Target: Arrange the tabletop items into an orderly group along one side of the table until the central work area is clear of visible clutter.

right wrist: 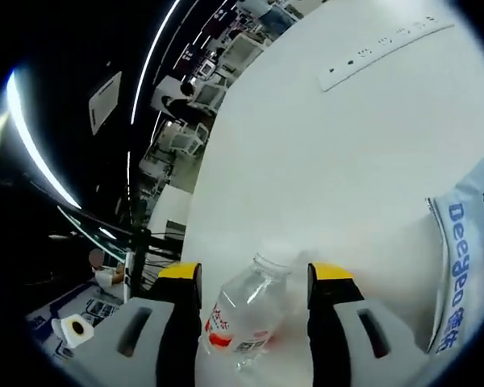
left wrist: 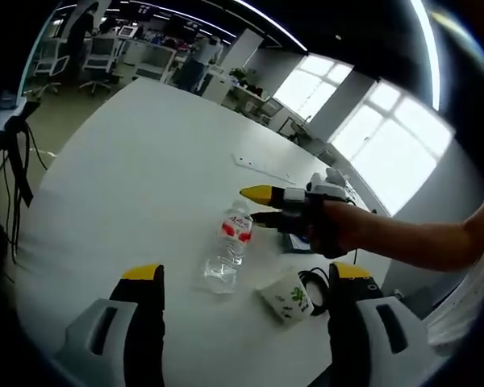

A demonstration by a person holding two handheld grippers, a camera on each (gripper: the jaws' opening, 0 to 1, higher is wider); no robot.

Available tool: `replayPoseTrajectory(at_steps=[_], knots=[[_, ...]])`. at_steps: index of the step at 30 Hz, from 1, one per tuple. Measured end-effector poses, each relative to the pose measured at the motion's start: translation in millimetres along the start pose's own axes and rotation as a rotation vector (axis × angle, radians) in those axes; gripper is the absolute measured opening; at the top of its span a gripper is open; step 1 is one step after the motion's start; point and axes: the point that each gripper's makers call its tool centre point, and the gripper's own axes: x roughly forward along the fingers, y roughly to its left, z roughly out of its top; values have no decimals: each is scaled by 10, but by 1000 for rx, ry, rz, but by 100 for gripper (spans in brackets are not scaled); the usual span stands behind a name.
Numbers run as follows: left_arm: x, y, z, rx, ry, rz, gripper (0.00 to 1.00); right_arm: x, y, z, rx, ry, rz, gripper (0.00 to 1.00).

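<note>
While both hand-held grippers hover over a large white table (left wrist: 129, 177), a clear plastic water bottle (left wrist: 228, 250) with a white cap and a red-and-white label lies on its side near the table's middle.

Seen from the left gripper view, the left gripper (left wrist: 242, 278) has its two yellow-tipped jaws spread wide, with nothing between them; the bottle lies on the table beyond them. Just beside the bottle's base, a small white paper cup (left wrist: 289, 297) printed with green leaves lies tipped over, its mouth towards the bottle. A black cable (left wrist: 315, 282) curls close behind the cup. The right gripper (left wrist: 260, 206), held in a person's hand (left wrist: 347, 230), reaches in from the right, its yellow tips ending just by the bottle's cap end. A flat white power strip (left wrist: 262, 168) lies farther back on the table.

Seen from the right gripper view, the right gripper (right wrist: 254, 278) has its jaws spread apart, one on either side of the bottle (right wrist: 246, 310), which lies between them with its cap pointing away. Whether either jaw touches the bottle cannot be told. A white and blue printed packet (right wrist: 468, 258) lies at the right edge, and the power strip (right wrist: 383, 44) lies well beyond. Office chairs and desks stand past the table.
</note>
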Motion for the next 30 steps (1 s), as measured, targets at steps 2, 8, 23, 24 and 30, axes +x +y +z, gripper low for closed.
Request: replayPoseTrajectory(at_steps=[2,8,23,24,30], knots=[[5,11,-9,-1,1,-2,86,31,-23,-24,0,6,-5,48],[19,30,-38,-11,-2,-4,85,56,14,24,31,-13,31,44],[81,76,-69,-24,1,-9,85,117,-107,-28,92,-27,16,23],[86,79,-70,-22,2,-9,85,136,-121,-2,96,-39,23,23],[155,111,-92,-17,16,-9,84,144,-109,19,121,-62,29,20]])
